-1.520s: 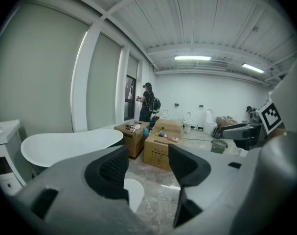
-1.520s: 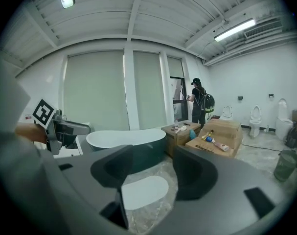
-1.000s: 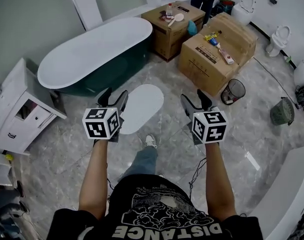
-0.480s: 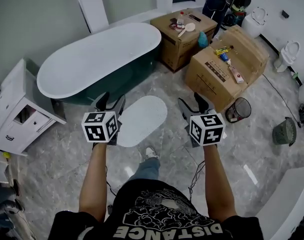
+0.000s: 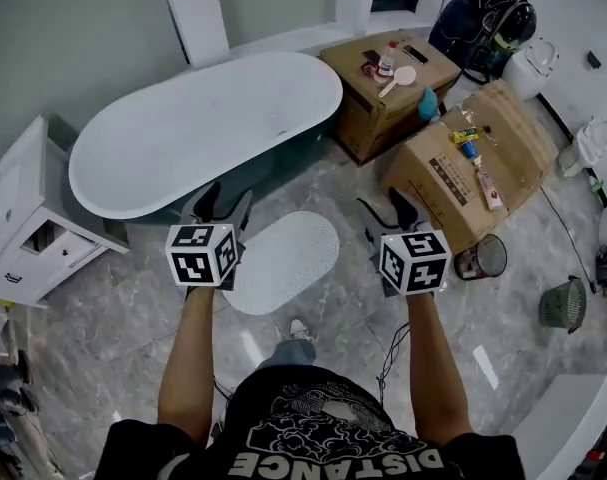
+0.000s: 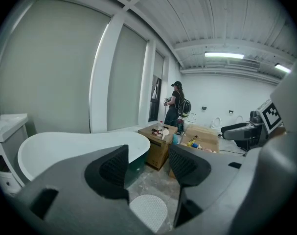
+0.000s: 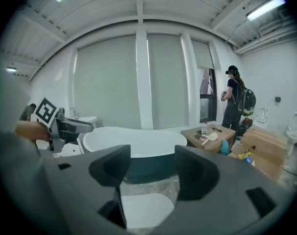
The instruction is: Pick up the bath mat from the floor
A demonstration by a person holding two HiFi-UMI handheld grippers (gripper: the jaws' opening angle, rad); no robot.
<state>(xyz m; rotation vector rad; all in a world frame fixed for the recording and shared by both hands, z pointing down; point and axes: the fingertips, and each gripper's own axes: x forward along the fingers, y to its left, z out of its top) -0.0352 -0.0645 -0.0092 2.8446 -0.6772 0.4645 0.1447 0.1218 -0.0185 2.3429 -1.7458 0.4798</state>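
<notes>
A white oval bath mat [image 5: 281, 260] lies flat on the grey marble floor beside the bathtub. It also shows between the jaws in the left gripper view as the mat [image 6: 149, 210] and in the right gripper view as the mat [image 7: 144, 207]. My left gripper [image 5: 223, 206] is held high above the mat's left end, open, with nothing between its jaws. My right gripper [image 5: 389, 213] hangs to the right of the mat, above the floor, open and empty too.
A white-topped dark green bathtub [image 5: 198, 133] stands beyond the mat. Two cardboard boxes [image 5: 473, 173] with small items on top sit right of it, a wire bin [image 5: 484, 257] beside them. A white cabinet [image 5: 28, 223] is at the left. A person [image 5: 483, 18] stands at the back right.
Both grippers and I have moved forward towards the bathtub; the mat now lies nearer, between the two grippers. The jaws look unchanged.
</notes>
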